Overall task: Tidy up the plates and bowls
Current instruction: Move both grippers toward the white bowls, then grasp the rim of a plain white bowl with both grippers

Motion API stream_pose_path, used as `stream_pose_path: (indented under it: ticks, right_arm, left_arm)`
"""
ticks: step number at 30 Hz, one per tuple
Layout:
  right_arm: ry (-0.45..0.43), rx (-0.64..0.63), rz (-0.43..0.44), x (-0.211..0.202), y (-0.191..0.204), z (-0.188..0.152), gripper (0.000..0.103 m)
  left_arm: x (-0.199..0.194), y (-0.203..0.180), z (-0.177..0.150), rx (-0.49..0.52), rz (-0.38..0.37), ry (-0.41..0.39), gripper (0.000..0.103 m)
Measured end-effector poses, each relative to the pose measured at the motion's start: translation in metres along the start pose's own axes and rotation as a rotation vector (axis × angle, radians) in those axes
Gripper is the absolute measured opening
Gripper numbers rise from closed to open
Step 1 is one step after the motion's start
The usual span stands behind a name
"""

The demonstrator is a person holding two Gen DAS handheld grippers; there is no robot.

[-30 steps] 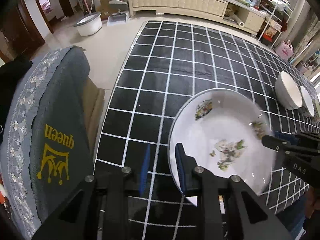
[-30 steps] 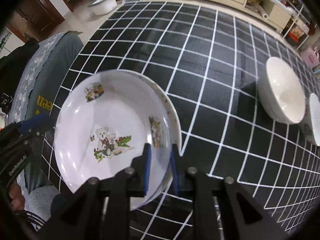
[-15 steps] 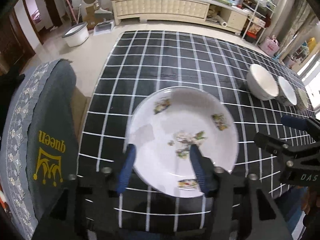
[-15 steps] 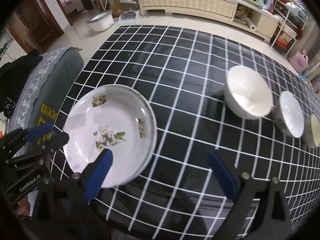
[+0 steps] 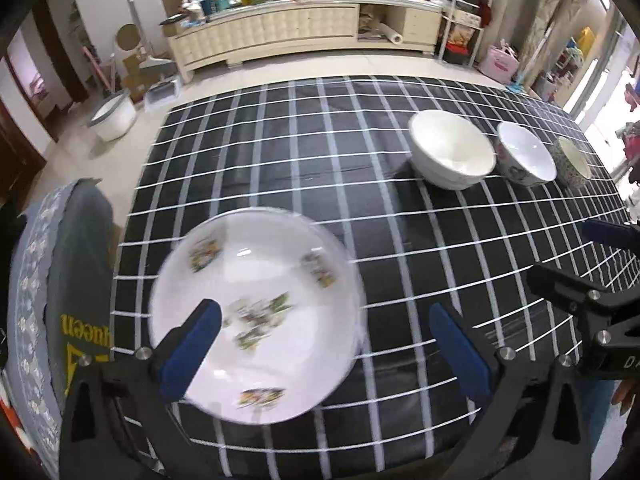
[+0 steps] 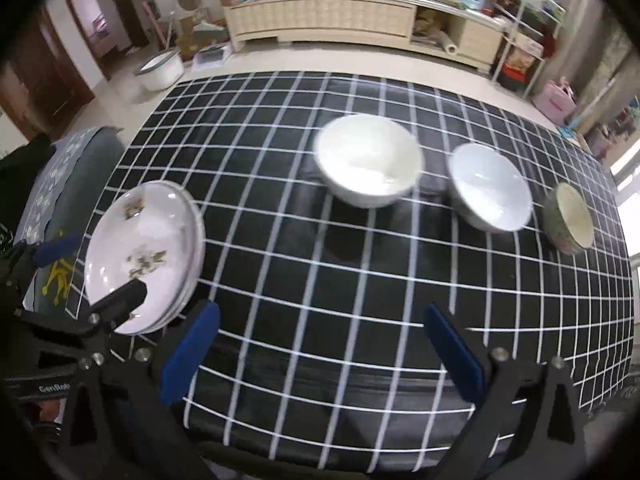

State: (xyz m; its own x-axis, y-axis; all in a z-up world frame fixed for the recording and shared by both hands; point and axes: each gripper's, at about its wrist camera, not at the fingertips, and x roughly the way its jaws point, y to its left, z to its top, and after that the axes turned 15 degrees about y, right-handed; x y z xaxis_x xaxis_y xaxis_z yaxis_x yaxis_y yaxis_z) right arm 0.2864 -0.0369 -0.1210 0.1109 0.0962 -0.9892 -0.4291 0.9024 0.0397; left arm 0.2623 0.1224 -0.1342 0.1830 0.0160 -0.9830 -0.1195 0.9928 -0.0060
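The plates [image 5: 256, 312] sit stacked on the checked desk [image 5: 320, 184] near its left edge, beside a grey cushion [image 5: 76, 264]. The left gripper [image 5: 324, 340] hangs above them with its jaws opening wide and nothing between the pads; the left pad overlaps the plates' near left part in the left wrist view, while the right pad stands clear to their right over bare cloth. The right gripper [image 6: 320, 344] has its jaws spread wide, still opening slightly, empty over bare cloth, with the plates [image 6: 144, 252] off to the left of its left pad. Farther back three bowls stand in a row: a big white bowl [image 6: 368, 160], a mid bowl [image 6: 490, 188], and a small bowl [image 6: 570, 220] at the right.
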Motion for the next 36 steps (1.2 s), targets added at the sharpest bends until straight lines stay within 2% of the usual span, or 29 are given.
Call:
stream_pose_path:
  ticks: [5,12,14,15,16,17,18,19,21,22,28,31,34,36]
  right_arm:
    - [0.001,0.050,0.024,-0.001,-0.030,0.012,0.103]
    - [-0.013,0.053,-0.018,0.001,-0.058,0.055,0.102]
    - [-0.009,0.043,-0.022,0.006,-0.062,0.067,0.095]
    - [0.002,0.040,-0.017,0.009,-0.065,0.071,0.084]
    - [0.022,0.035,-0.011,0.015,-0.066,0.078,0.070]
    - [0.032,0.029,-0.006,0.020,-0.068,0.083,0.066]
    - [0.038,0.025,0.001,0.024,-0.069,0.089,0.062]
    - [0.047,0.026,0.011,0.029,-0.070,0.095,0.062]
    - [0.058,0.022,0.016,0.038,-0.070,0.104,0.052]
    - [0.061,0.016,0.022,0.042,-0.069,0.109,0.052]
    - [0.100,0.030,0.031,0.065,-0.073,0.133,0.045]
    - [0.112,0.019,0.014,0.075,-0.072,0.142,0.034]
    - [0.149,0.033,0.040,0.090,-0.073,0.151,0.026]
    - [0.174,0.052,0.019,0.100,-0.076,0.154,0.023]
  left_arm:
    - [0.007,-0.029,0.028,0.023,-0.023,0.008,0.103]
    - [0.017,-0.051,0.083,0.022,-0.026,0.010,0.103]
    - [0.022,-0.054,0.097,0.027,-0.028,0.013,0.093]
    - [0.026,-0.057,0.104,0.035,-0.031,0.019,0.079]
    - [0.030,-0.060,0.111,0.043,-0.038,0.028,0.072]
    - [0.034,-0.063,0.117,0.053,-0.050,0.036,0.069]
    - [0.040,-0.067,0.124,0.064,-0.068,0.047,0.061]
    - [0.045,-0.069,0.128,0.071,-0.075,0.055,0.056]
    - [0.055,-0.076,0.138,0.090,-0.062,0.062,0.050]
    - [0.059,-0.080,0.143,0.094,-0.046,0.061,0.045]
    - [0.088,-0.078,0.169,0.068,-0.066,0.087,0.038]
    - [0.100,-0.075,0.178,0.057,-0.063,0.103,0.034]
    - [0.109,-0.075,0.183,0.056,-0.116,0.120,0.025]
    - [0.115,-0.075,0.186,0.055,-0.131,0.123,0.023]
